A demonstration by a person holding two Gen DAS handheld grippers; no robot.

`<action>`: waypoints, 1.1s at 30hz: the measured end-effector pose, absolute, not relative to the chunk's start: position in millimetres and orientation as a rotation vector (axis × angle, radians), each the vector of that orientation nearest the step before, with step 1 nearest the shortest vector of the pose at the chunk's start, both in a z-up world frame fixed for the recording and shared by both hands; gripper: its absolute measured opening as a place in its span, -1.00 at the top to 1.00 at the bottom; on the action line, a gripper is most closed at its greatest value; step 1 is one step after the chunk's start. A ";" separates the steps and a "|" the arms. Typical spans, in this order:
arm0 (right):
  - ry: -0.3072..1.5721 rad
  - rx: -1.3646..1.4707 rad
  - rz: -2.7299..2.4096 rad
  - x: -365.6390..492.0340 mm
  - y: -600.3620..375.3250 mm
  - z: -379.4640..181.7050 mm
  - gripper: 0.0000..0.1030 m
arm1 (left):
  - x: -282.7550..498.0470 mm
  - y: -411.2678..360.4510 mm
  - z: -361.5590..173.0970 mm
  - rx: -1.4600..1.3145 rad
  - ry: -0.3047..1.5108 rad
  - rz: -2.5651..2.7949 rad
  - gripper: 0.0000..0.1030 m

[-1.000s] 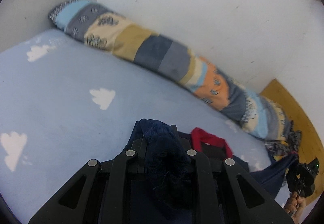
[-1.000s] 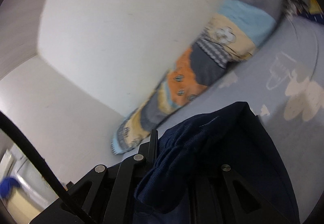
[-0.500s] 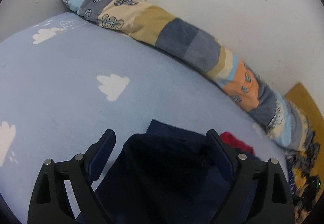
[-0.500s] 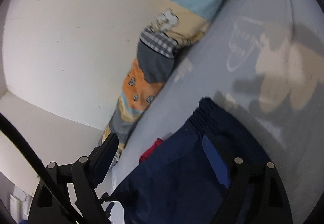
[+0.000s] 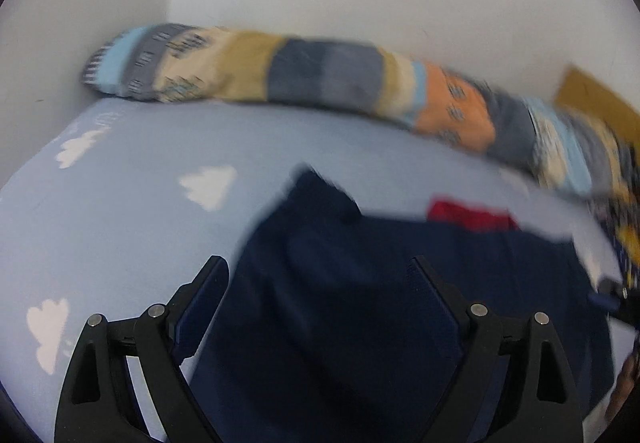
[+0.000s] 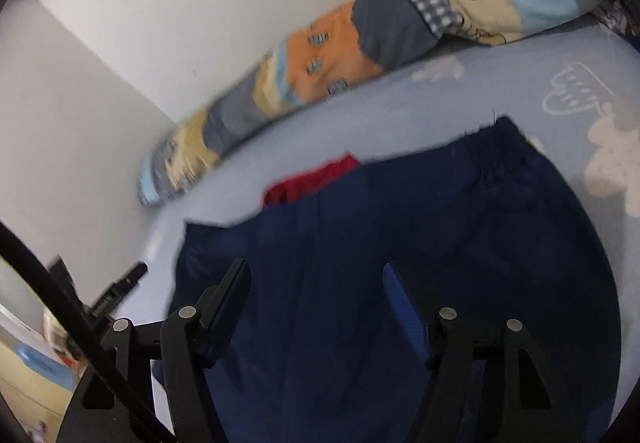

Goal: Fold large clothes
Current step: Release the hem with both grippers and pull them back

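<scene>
Left gripper jaws gape wide, empty; right gripper jaws, just narrowing, hold nothing. Navy trousers lie on the bed beneath both (red garment behind); careless regrasp could rumple the fold

The navy garment runs out past the bottom edge beneath both sets of fingers, so its lower part cannot be seen. Ahead of the fingers a red cloth shows only as a strip, the rest hidden under the garment's far edge. The left view is smeared by motion, and the dark object at its right edge is unidentifiable.
</scene>
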State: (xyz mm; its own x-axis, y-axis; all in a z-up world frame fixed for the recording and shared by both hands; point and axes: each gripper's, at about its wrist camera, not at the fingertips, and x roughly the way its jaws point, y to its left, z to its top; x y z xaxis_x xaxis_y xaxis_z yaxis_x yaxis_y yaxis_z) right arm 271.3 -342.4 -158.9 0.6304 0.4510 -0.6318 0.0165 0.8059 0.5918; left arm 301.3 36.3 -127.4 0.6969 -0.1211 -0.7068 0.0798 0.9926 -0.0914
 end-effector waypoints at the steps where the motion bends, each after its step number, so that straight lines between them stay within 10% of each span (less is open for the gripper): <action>1: 0.895 0.576 0.264 271.4 -337.4 -166.3 -0.43 | 298.6 32.8 -137.6 -0.032 0.805 -0.116 -0.74; 10: 1.036 0.577 0.083 231.7 -370.1 -208.0 -0.37 | 273.7 78.3 -218.9 -0.054 0.933 0.010 -0.87; 33: 1.106 0.567 0.067 136.3 -325.9 -185.9 -0.38 | 181.8 36.4 -194.6 0.233 1.015 -0.062 -0.93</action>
State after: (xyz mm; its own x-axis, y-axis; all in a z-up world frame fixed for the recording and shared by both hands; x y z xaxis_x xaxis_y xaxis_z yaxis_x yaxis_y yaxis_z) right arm 136.3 -325.9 -185.9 0.4610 0.3261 -0.8253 0.2244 0.8570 0.4639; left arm 181.8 36.4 -194.6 0.5286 0.0564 -0.8470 0.1591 0.9735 0.1641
